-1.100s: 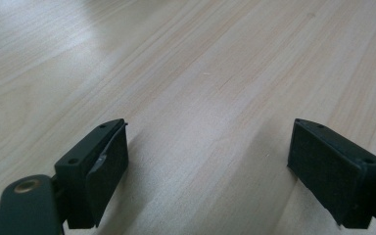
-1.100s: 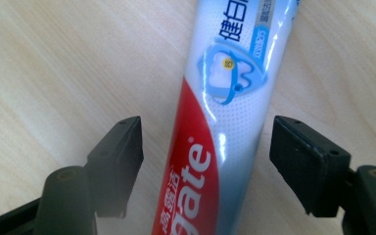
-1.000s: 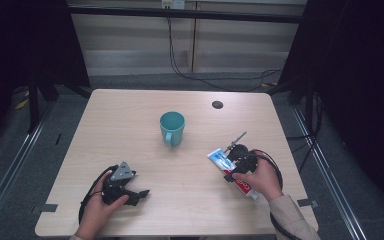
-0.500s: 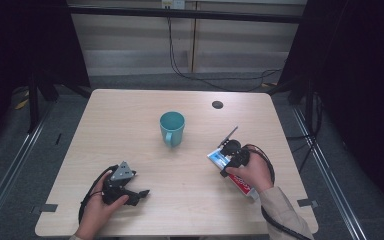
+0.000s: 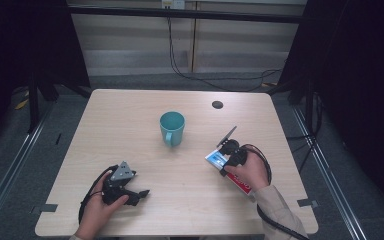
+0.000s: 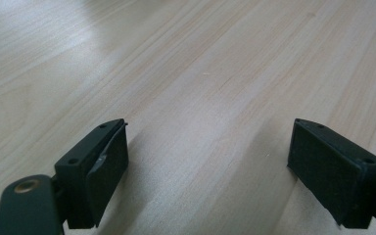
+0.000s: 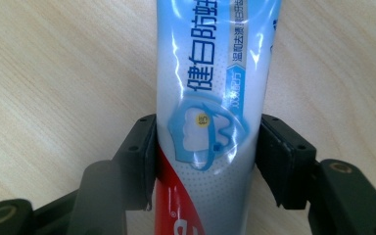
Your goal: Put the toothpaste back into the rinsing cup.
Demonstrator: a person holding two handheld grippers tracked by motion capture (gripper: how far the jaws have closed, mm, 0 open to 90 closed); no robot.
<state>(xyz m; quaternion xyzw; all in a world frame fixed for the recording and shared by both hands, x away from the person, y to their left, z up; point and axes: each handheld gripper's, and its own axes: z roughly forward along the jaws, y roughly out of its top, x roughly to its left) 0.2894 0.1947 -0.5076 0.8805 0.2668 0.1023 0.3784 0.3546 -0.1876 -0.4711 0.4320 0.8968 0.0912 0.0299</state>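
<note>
While the left gripper [image 5: 141, 193] rests wide open on the table [image 5: 130, 125], the right gripper [image 7: 204, 164] (jaws just closing) clasps the toothpaste tube [image 7: 210, 98] lying flat at the table's right, wrist angled down.

Teal mug [image 5: 172, 128] stands alone mid-table [image 5: 130, 110]. Bare wood all round it. Toothpaste tube [image 5: 232, 170] lies well right and nearer the person.
</note>
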